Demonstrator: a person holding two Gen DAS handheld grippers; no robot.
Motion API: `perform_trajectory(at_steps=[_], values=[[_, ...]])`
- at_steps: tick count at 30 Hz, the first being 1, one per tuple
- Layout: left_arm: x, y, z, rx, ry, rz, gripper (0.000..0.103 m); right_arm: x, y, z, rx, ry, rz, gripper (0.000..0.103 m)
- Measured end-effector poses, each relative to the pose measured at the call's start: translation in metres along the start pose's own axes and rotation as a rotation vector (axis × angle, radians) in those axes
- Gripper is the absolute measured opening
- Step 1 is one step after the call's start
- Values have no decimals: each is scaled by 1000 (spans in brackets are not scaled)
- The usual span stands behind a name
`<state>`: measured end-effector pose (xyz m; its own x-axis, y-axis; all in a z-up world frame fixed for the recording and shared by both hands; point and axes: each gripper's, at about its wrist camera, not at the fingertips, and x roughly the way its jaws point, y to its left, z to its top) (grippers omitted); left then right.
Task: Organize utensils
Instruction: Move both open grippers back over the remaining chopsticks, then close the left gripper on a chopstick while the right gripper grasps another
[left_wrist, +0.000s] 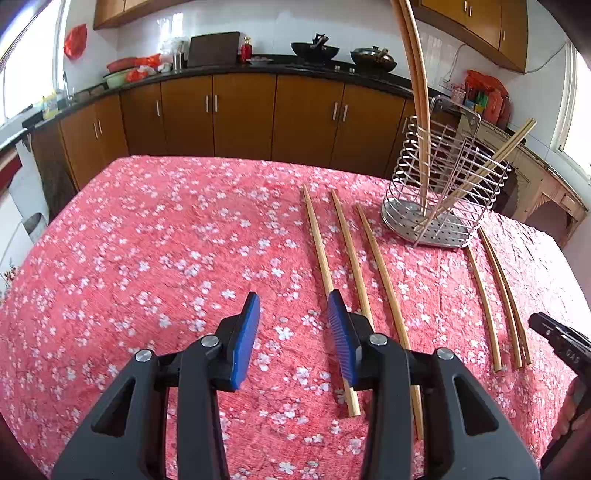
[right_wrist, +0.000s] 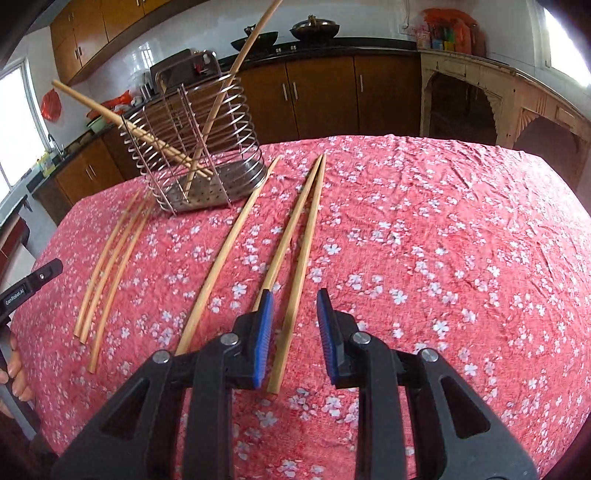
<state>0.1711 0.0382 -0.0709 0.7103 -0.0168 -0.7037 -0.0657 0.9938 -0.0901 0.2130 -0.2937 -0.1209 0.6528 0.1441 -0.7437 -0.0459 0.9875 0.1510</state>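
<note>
1. Here, in the left wrist view, the left gripper (left_wrist: 291, 306) hangs low over the surface (left_wrist: 147, 240), which is covered in a red flowered cloth; its jaws are spread with nothing between them
2. Three chopsticks (left_wrist: 349, 251) lie side by side just ahead of the right-hand jaw, which overlaps the leftmost one; whether it touches is unclear
3. A wire utensil holder (left_wrist: 443, 192) stands at the far right with chopsticks leaning inside it, and three more chopsticks (left_wrist: 498, 295) lie near its base
4. The right gripper (left_wrist: 557, 339) shows at the right edge
5. Next, in the right wrist view, the right gripper (right_wrist: 295, 314) has its jaws spread, and a chopstick (right_wrist: 295, 277) runs between them, unpinched
6. The holder (right_wrist: 195, 147) stands at the far left, chopsticks crossed inside it
7. Another trio of chopsticks (right_wrist: 107, 266) lies to its left
</note>
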Motion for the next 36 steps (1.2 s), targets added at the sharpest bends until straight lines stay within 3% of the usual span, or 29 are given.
perform_trajectory(at_steps=[6, 9, 16, 23, 27, 29, 32, 36], values=[[6, -1, -6, -13, 31, -27, 39, 13, 3, -3, -20, 37, -37, 25], [12, -2, -7, -19, 48, -40, 39, 16, -2, -3, -2, 36, -50, 9], [19, -9, -11, -8, 68, -55, 39, 13, -47, 4, 188, 21, -154, 8], [30, -24, -15, 52, 98, -40, 39, 13, -49, 3, 161, 23, -143, 8], [40, -28, -18, 88, 121, 18, 12, 16, -38, 3, 124, 28, -129, 8], [41, -23, -17, 82, 123, 43, 8, 16, -36, 2, 109, 25, -135, 8], [45, -5, -11, 31, 126, 68, 8, 15, -37, 2, 109, 21, -133, 8], [47, 1, -11, 47, 109, 74, 8, 16, -35, 1, 91, 18, -149, 8]])
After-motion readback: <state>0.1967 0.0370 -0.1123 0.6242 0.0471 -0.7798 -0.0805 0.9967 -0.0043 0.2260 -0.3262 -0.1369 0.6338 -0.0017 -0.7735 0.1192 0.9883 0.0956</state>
